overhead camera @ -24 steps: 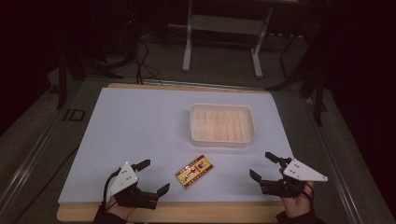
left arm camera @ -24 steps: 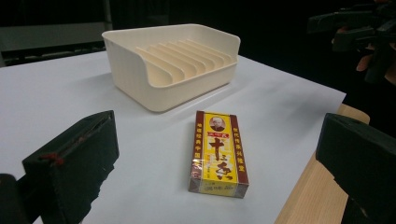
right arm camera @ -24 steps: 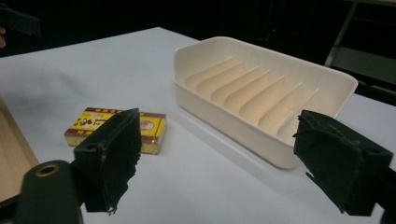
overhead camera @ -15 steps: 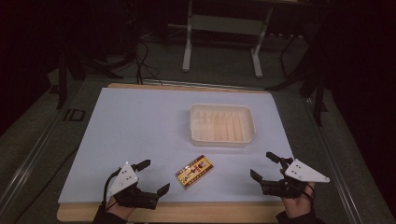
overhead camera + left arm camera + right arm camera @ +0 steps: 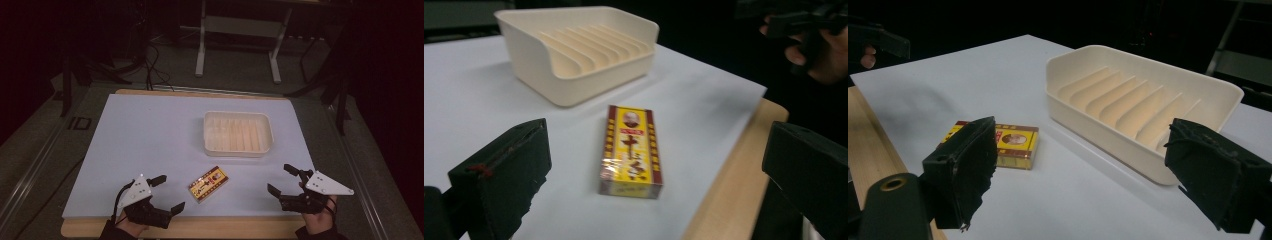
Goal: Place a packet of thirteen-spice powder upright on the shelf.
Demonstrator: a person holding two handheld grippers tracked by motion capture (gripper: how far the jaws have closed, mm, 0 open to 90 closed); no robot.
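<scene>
Dark surroundings frame a worktop (image 5: 150, 140) covered by a pale blue-white sheet, with a strip of bare wood showing along the near edge. Beyond the far edge, on the grey floor, stand the legs of a metal stand (image 5: 240, 55), and some cables trail close by — the dim light makes little else readable back there. On the sheet, toward the right of the middle, sits a cream tray (image 5: 238, 133) with raised ribs across its inside; it holds nothing that can be seen. Nearer the person, apart from the tray, lies a small yellow box (image 5: 208, 184) with dark red borders, flat on its broad face and turned at an angle to the worktop's edge. In the left gripper view the box (image 5: 631, 150) sits ahead of the two black jaws, between their lines but untouched, with the tray (image 5: 579, 50) behind it. The left tongs (image 5: 167, 195) rest at the near edge, just left of the box, jaws spread wide and gripping nothing. The right tongs (image 5: 282, 181) hover well to the right of the box, near the corner of the sheet, likewise spread wide and empty — their own camera shows the box (image 5: 1010, 145) partly behind one jaw and the tray (image 5: 1143, 115) beyond.
</scene>
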